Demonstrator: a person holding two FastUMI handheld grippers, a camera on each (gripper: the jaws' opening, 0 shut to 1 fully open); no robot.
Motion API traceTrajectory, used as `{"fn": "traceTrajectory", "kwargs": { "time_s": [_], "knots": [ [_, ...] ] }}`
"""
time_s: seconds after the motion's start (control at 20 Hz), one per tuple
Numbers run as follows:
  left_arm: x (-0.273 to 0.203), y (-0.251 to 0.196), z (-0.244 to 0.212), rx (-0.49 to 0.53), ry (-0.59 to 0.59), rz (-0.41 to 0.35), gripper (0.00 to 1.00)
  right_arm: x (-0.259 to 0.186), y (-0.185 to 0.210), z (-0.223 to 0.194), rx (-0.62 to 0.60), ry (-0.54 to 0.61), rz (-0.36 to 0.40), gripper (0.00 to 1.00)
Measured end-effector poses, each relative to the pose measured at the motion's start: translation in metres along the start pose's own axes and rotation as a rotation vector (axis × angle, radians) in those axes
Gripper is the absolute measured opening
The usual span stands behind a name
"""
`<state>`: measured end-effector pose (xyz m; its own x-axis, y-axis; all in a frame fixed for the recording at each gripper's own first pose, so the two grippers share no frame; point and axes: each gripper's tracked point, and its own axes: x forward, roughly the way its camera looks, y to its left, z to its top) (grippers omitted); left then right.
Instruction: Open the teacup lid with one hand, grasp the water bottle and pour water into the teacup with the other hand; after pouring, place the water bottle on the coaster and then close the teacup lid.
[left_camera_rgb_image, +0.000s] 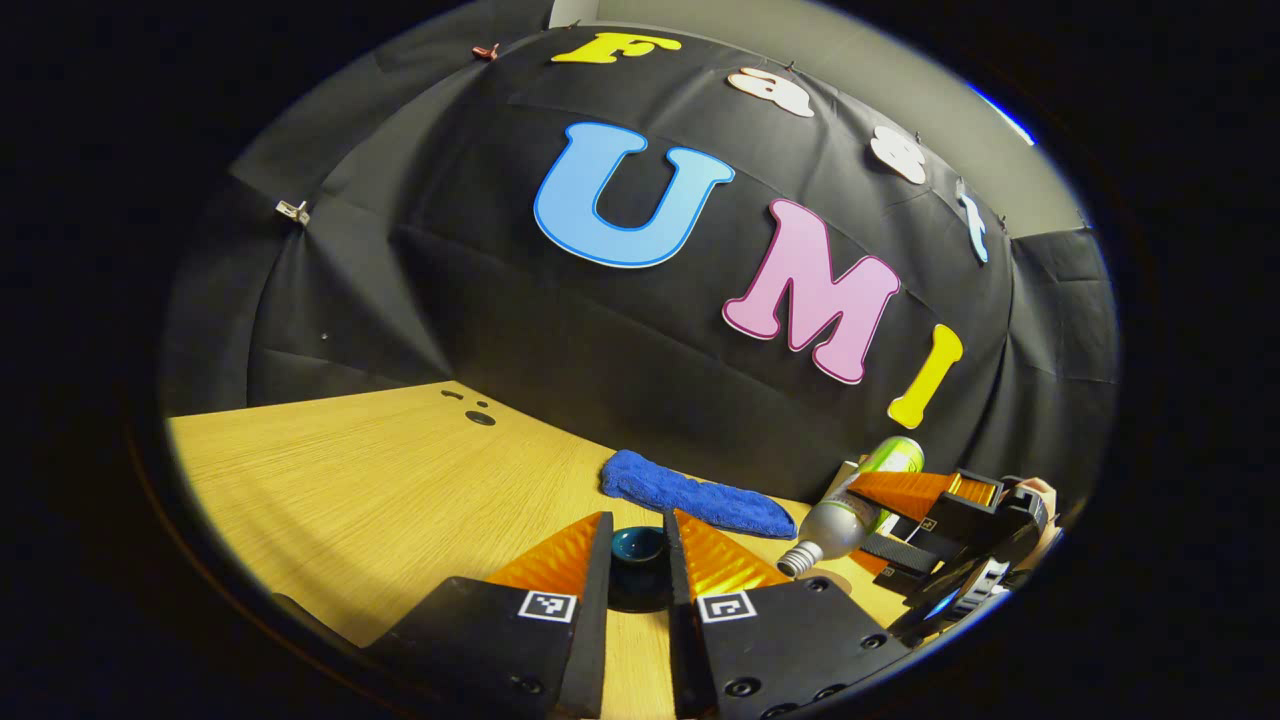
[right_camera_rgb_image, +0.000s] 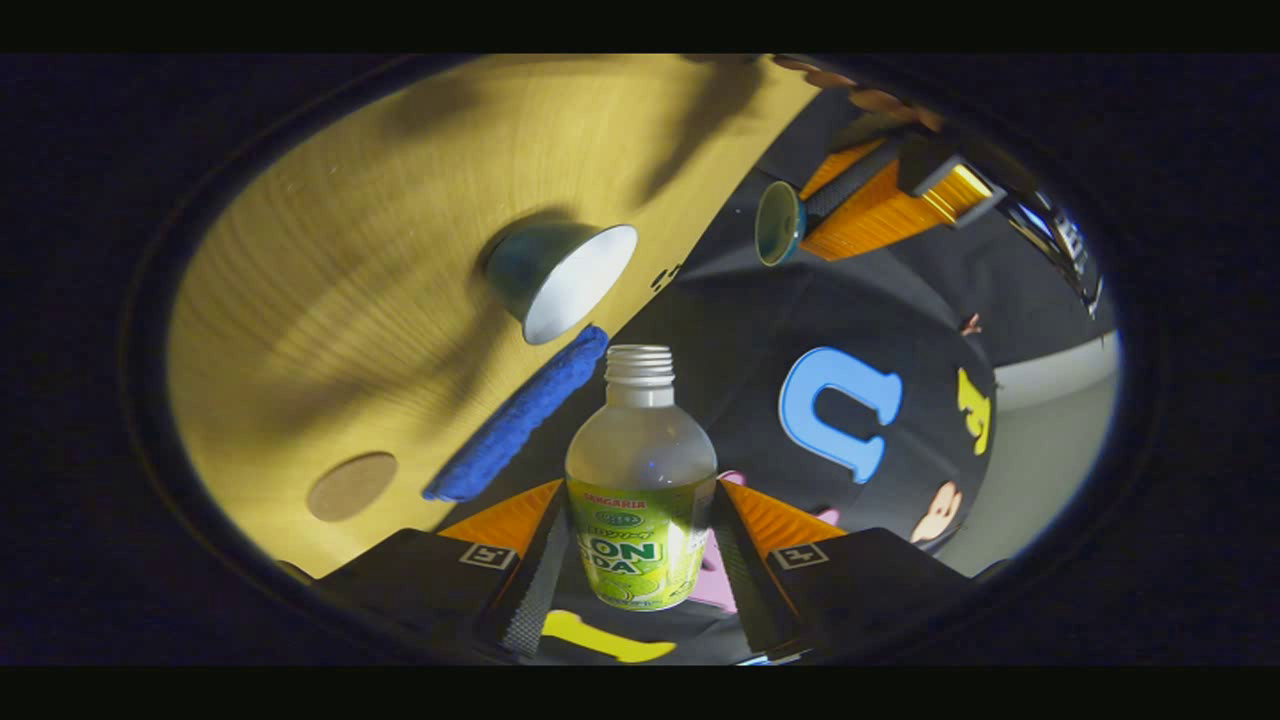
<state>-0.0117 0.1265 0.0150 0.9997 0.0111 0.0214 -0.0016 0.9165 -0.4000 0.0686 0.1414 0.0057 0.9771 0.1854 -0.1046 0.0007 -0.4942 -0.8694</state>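
My left gripper (left_camera_rgb_image: 638, 540) is shut on the small dark teal teacup lid (left_camera_rgb_image: 638, 562), held above the wooden table (left_camera_rgb_image: 380, 480). In the right gripper view that lid (right_camera_rgb_image: 778, 222) hangs in the air in the left gripper (right_camera_rgb_image: 797, 222), off to the side of the teacup. The teacup (right_camera_rgb_image: 560, 275), dark outside and white inside, stands uncovered on the table. My right gripper (right_camera_rgb_image: 638, 488) is shut on the clear water bottle (right_camera_rgb_image: 640, 440) with a green label and no cap. In the left gripper view the bottle (left_camera_rgb_image: 850, 515) is tilted, mouth down, in the right gripper (left_camera_rgb_image: 868, 522). No stream of water is visible.
A round cork coaster (right_camera_rgb_image: 350, 485) lies on the table (right_camera_rgb_image: 330, 250) apart from the teacup. A folded blue cloth (left_camera_rgb_image: 695, 492) lies along the table's far edge by the black wall, also seen as the blue cloth (right_camera_rgb_image: 515, 420). Small dark holes (left_camera_rgb_image: 478, 416) mark the tabletop.
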Motion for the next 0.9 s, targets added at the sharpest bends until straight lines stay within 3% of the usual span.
{"fn": "traceTrajectory", "kwargs": {
  "time_s": [0.3,0.5,0.7,0.9],
  "knots": [
    [0.002,-0.002,-0.004,-0.01,0.012,-0.004,0.3,-0.013,0.011,-0.003,0.545,0.009,0.023,0.77],
    [0.002,-0.005,-0.006,-0.017,0.018,-0.013,0.3,-0.016,0.007,0.003,1.079,-0.05,0.085,0.77],
    [0.002,-0.007,-0.008,-0.016,0.023,-0.013,0.3,-0.017,-0.007,-0.031,1.521,-0.106,0.061,0.78],
    [0.004,-0.006,-0.01,-0.014,0.03,-0.011,0.3,-0.017,0.0,-0.069,1.757,-0.102,0.01,0.77]
  ]
}}
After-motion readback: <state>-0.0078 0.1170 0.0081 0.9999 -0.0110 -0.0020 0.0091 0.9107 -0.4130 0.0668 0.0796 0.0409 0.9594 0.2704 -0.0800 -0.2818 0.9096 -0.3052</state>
